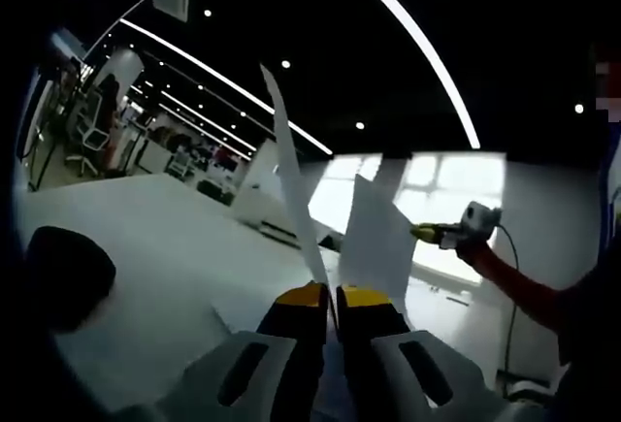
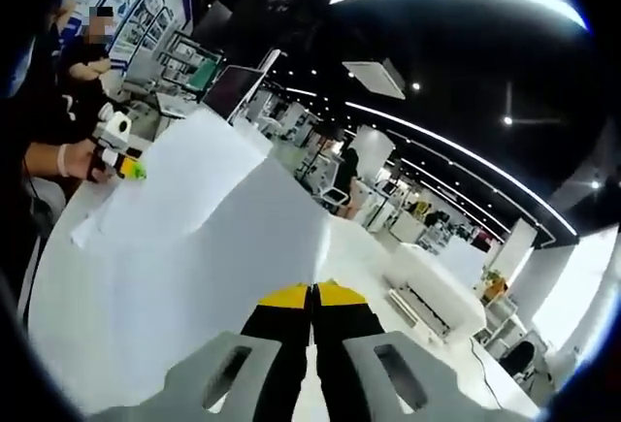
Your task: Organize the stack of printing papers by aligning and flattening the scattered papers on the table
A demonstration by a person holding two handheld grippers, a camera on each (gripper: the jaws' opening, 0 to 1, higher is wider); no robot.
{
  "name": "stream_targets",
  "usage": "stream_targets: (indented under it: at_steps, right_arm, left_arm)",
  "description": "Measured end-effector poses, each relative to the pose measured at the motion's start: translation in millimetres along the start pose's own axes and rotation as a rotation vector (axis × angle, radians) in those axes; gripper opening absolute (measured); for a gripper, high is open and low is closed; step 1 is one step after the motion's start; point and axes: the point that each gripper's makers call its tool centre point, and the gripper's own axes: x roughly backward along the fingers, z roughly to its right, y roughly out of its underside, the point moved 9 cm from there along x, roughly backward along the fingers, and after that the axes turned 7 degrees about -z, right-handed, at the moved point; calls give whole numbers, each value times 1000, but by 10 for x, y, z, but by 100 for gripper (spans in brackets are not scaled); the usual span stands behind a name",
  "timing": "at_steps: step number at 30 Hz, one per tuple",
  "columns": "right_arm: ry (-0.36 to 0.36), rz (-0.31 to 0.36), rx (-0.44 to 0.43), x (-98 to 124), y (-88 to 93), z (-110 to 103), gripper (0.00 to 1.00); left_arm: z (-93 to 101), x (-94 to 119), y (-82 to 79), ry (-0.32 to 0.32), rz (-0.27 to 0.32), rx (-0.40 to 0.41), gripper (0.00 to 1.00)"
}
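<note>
Papers lifted off the table, alignment still under way.

At lower centre of each view, the left gripper (image 1: 329, 296) and right gripper (image 2: 312, 292) are clamped on the papers (image 2: 209, 238), holding them up edge-on above the white table (image 1: 146, 238); squaring and flattening seem still to come, though the stack's edges are hard to read.

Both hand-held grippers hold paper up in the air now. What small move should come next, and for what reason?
Probably lower the sheets toward the white table together. The left hand-held gripper and the right hand-held gripper are both shut on the paper, which stands raised and bent above the table, so it cannot be aligned or flattened until it lies down.
</note>
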Motion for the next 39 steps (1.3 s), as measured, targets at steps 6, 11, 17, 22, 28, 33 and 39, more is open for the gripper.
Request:
stream_targets:
  at_steps: [6, 11, 17, 22, 28, 33, 39]
  right_arm:
    - [-14, 9, -1, -76, -43, -34, 0]
    - [-22, 21, -4, -135, -93, -72, 0]
    - [-32, 32, 1, -192, -179, -124, 0]
    - [-42, 40, 6, -265, -231, -157, 0]
    - [-64, 49, 12, -385, -330, -238, 0]
    - [-89, 61, 27, -493, -421, -313, 0]
    - [-114, 78, 31, -592, -531, -387, 0]
  left_arm:
    - [0, 4, -1, 1, 0, 1, 9]
    - [-7, 6, -3, 0, 1, 0, 9]
    - [-14, 2, -5, 2, 1, 1, 10]
    - [-4, 3, -4, 5, 3, 4, 11]
    - [5, -2, 1, 5, 0, -1, 11]
    - [6, -3, 1, 6, -1, -1, 12]
    - [4, -3, 0, 7, 0, -3, 12]
